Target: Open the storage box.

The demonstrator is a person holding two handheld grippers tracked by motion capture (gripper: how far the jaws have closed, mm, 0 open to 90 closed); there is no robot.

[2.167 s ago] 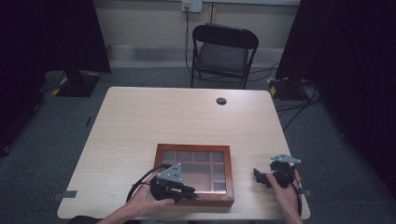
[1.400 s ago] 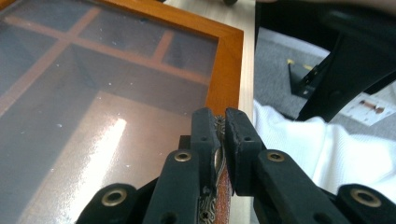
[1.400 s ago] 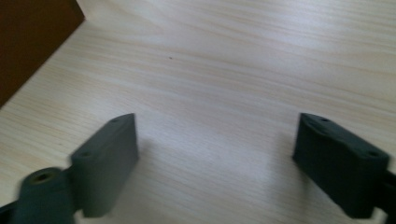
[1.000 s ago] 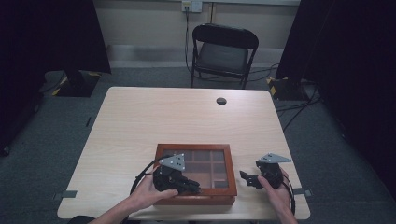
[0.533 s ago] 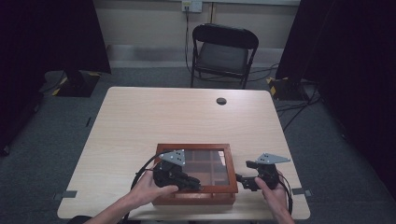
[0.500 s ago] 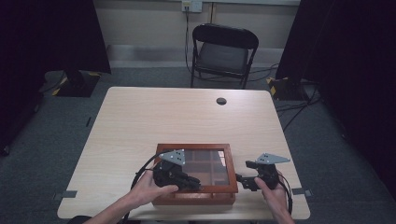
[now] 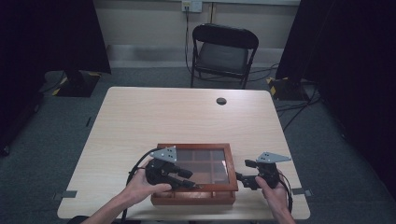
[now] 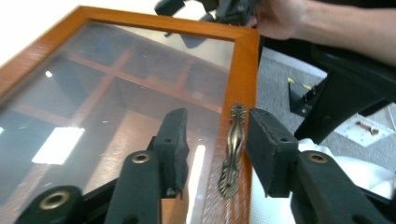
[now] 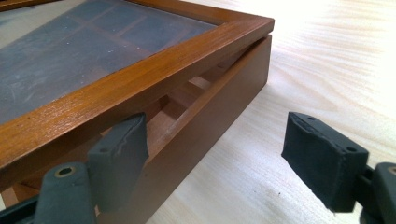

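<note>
left tool (image 8: 212, 144): just opened, straddling brass handle (image 8: 232, 149) (untouched) | right tool (image 9: 217, 154): closing, one pad under lid (image 9: 140, 77)

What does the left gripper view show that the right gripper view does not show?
Left gripper view: a brass handle on the front rail of the lid, standing between the open jaws of the left gripper, and farther off a hand with the other gripper.

Right gripper view: the lid lifted off the box base, a gap open between them with dividers inside. One jaw of the right gripper sits in that gap, the other over the pale table.

Both: the wooden box with its glass lid.
</note>
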